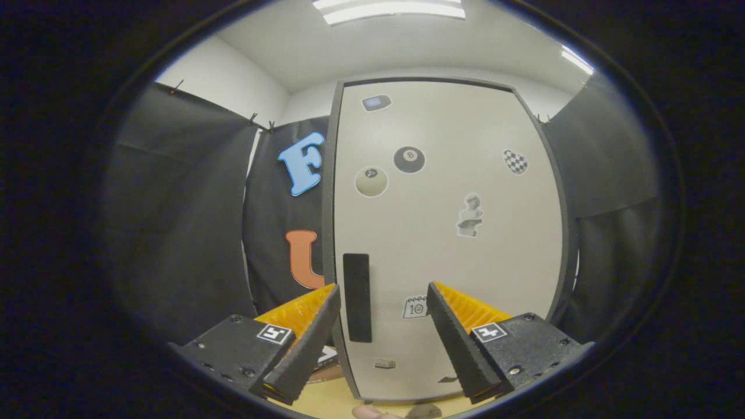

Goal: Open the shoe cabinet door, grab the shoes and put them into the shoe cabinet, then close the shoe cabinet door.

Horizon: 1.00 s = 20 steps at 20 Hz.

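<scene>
1. While the shoe cabinet's pale grey flat door with a dark frame (448,233) stands shut and upright, the gripper (384,297) faces it with its two fingers set wide apart and nothing between them.
2. The door's black upright rectangular handle (357,297) sits near the door's left edge, low down; the left fingertip (326,308) lies just left of it, and whether it touches the door cannot be told.
3. The right fingertip (436,302) lies in front of the door's lower middle, just right of a small calendar sticker (414,306), part of which it covers.
4. Higher on the door are a black eight-ball sticker (409,159), a cream ball sticker (371,181), a checkered heart sticker (515,162), a grey statue-bust sticker (470,215) and a small bluish sticker (376,103) close to the top edge.
5. Near the door's bottom a tiny sticker (385,364) is too small to make out, and another dark mark beside the right finger is cut off by that finger.
6. The door stands on a tan wooden surface (332,401), of which a narrow strip shows below the door.
7. Below the door's lower edge a fingertip of a person's hand (369,412) and a brownish rounded thing beside it are cut off; what that thing is cannot be told.
8. Black cloth booth walls (186,221) hang on both sides of the door, and bright ceiling light strips (390,10) run above it.
</scene>
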Tool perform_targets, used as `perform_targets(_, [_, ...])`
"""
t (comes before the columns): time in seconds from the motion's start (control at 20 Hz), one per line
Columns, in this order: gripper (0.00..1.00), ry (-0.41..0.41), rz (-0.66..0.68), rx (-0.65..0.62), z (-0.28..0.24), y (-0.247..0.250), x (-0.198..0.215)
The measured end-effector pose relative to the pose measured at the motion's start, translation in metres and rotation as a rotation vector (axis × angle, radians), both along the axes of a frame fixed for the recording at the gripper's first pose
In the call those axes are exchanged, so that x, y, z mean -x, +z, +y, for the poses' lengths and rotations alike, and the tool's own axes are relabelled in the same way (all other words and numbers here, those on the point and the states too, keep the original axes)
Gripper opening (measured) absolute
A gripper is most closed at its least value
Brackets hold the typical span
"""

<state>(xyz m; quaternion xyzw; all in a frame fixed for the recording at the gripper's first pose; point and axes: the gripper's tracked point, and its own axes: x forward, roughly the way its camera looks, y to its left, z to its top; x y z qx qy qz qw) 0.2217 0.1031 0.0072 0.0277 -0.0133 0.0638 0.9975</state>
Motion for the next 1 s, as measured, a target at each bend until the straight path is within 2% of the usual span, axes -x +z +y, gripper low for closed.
perform_targets(0.15, [0.97, 0.033, 0.038, 0.005, 0.021, -0.007, -0.030])
perform_targets(0.25, [0.97, 0.007, 0.094, 0.048, 0.025, -0.022, -0.045])
perform_targets(0.35, [0.93, -0.016, 0.126, 0.060, 0.027, -0.029, -0.055])
perform_targets(0.4, [0.83, -0.053, 0.130, 0.044, 0.019, -0.029, -0.060])
perform_targets(0.45, [0.78, -0.067, 0.139, 0.011, 0.017, -0.032, -0.064])
perform_targets(0.5, [0.68, -0.071, 0.140, -0.020, 0.021, -0.028, -0.062])
perform_targets(0.55, [0.65, -0.080, 0.156, 0.003, 0.020, -0.032, -0.062])
perform_targets(0.75, [0.35, -0.057, 0.169, 0.048, 0.025, -0.033, -0.058])
perform_targets(1.0, [0.32, 0.048, 0.236, 0.040, 0.023, -0.031, -0.038])
